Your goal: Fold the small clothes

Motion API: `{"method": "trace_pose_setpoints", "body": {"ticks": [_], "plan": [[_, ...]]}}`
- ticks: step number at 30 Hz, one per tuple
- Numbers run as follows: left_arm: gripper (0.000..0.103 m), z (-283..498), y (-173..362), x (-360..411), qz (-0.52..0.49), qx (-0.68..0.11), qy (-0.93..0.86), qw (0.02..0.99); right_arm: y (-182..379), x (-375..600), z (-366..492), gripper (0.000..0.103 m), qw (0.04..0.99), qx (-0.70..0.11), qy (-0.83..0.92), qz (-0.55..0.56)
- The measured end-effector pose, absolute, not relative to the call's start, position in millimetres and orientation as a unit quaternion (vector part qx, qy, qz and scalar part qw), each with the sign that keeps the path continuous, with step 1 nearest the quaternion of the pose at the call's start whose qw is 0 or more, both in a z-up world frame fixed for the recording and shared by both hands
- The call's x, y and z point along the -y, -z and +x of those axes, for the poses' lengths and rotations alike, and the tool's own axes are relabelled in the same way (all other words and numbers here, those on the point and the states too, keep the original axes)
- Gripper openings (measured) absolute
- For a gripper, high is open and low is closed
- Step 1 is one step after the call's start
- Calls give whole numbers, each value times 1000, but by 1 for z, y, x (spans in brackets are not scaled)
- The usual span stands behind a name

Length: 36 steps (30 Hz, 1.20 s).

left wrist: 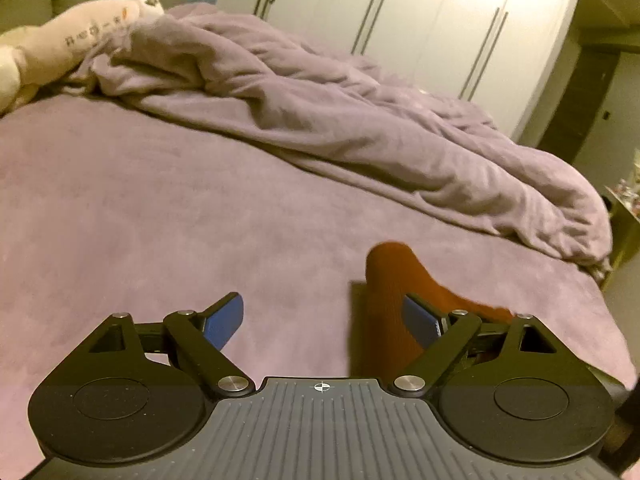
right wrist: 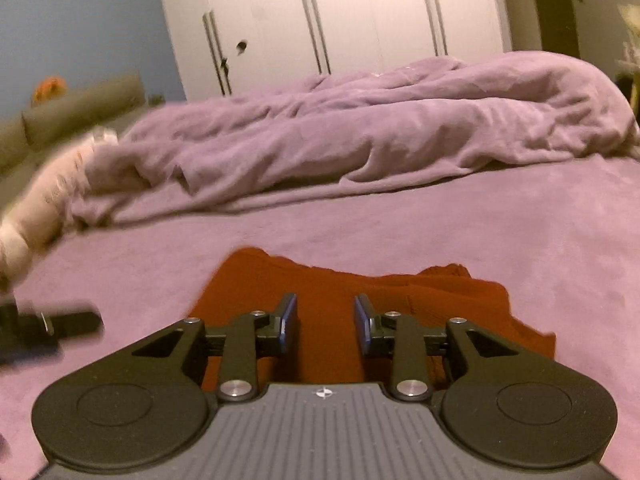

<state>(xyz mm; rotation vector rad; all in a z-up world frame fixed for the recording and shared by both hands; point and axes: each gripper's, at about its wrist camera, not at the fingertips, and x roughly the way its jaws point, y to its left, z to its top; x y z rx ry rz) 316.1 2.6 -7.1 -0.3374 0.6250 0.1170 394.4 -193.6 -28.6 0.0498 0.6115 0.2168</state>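
Note:
A small rust-red ribbed garment (right wrist: pixel 336 292) lies flat on the purple bed cover (right wrist: pixel 520 220). My right gripper (right wrist: pixel 326 320) hovers just over its near part. Its blue pads (right wrist: pixel 290 318) stand a little apart and nothing is pinched between them. In the left wrist view a folded end of the garment (left wrist: pixel 386 280) shows beside and behind the right-hand finger. My left gripper (left wrist: pixel 322 320) is wide open over bare cover with nothing between its fingers. It also shows as a dark blur (right wrist: pixel 44 330) at the left edge of the right wrist view.
A crumpled purple duvet (left wrist: pixel 320 100) is heaped across the far side of the bed. A pale plush toy (left wrist: pixel 60 44) lies at the far left. White wardrobe doors (right wrist: pixel 320 20) stand behind. The bed's right edge (left wrist: pixel 616 288) drops off near the garment.

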Motion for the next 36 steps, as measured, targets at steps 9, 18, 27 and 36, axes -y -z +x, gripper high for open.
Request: {"method": "trace_pose_setpoints", "body": {"ticks": [9, 18, 27, 36], "plan": [[96, 346, 38, 66, -99, -310, -18, 946, 50, 235, 410, 30, 953, -299, -32, -40], [103, 350, 75, 80, -47, -278, -36, 959, 64, 245, 409, 32, 958, -282, -37, -42], [102, 302, 37, 30, -89, -329, 61, 938, 22, 250, 357, 49, 952, -299, -70, -9], [103, 268, 55, 14, -130, -392, 121, 902, 23, 246, 277, 40, 938, -323, -100, -74]]}}
